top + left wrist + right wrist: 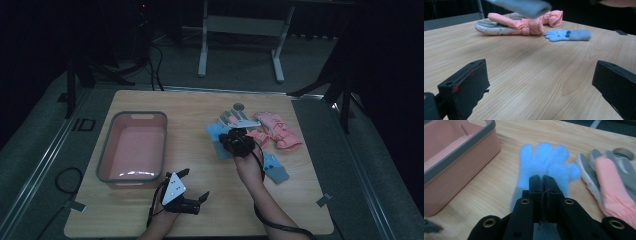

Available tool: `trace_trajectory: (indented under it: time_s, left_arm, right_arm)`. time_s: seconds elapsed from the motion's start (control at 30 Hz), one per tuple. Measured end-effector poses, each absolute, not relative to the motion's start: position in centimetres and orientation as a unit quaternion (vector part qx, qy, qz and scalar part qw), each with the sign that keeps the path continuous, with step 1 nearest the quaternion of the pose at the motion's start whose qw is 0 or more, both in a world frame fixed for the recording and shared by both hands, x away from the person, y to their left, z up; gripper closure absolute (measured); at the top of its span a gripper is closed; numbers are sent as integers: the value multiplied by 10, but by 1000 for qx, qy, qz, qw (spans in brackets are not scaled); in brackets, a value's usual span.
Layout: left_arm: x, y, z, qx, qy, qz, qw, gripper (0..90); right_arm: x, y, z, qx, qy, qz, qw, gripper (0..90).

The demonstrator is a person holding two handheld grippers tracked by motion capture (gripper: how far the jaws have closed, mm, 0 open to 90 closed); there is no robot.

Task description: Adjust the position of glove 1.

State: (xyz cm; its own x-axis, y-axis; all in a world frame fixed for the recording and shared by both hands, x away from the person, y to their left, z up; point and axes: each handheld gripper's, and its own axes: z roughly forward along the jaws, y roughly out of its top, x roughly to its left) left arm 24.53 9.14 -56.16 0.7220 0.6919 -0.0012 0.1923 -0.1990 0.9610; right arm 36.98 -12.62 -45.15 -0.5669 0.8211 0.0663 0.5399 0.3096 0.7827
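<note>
The right gripper (543,180) has its fingers pressed together on the cuff end of a blue glove (544,167), which hangs forward over the tabletop (200,105) near its middle, toward the far edge. The pinch takes only a thin fold of fleece, so the likeliest failure is the glove slipping free on the way across if the hand swings quickly. The dangling glove could also drag on the wood or snag the rim of the pink bin (132,145) if the carry stays low. The bin, the likely goal, sits by the left edge of the tabletop, its grey rim standing well proud of the surface, so the glove needs height to clear it. Just beside the held glove, toward the far right corner, lies the pink and grey mitten pile (272,129), close enough that the trailing fabric could tug it. A second blue glove (275,169) rests nearer the right edge. Between glove and bin the wood is bare. The left gripper (192,185) rests near the front edge, close to the bin's front corner, its fingers (465,86) spread wide on nothing, low and below the likely route.
</note>
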Motion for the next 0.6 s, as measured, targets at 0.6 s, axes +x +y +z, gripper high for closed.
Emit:
trace_trajectory:
  time_s: [0.6]
  left_arm:
    - [245,91,-562,742,299,224,557,7]
  right_arm:
    - [323,-157,-499,496,767,377,155,861]
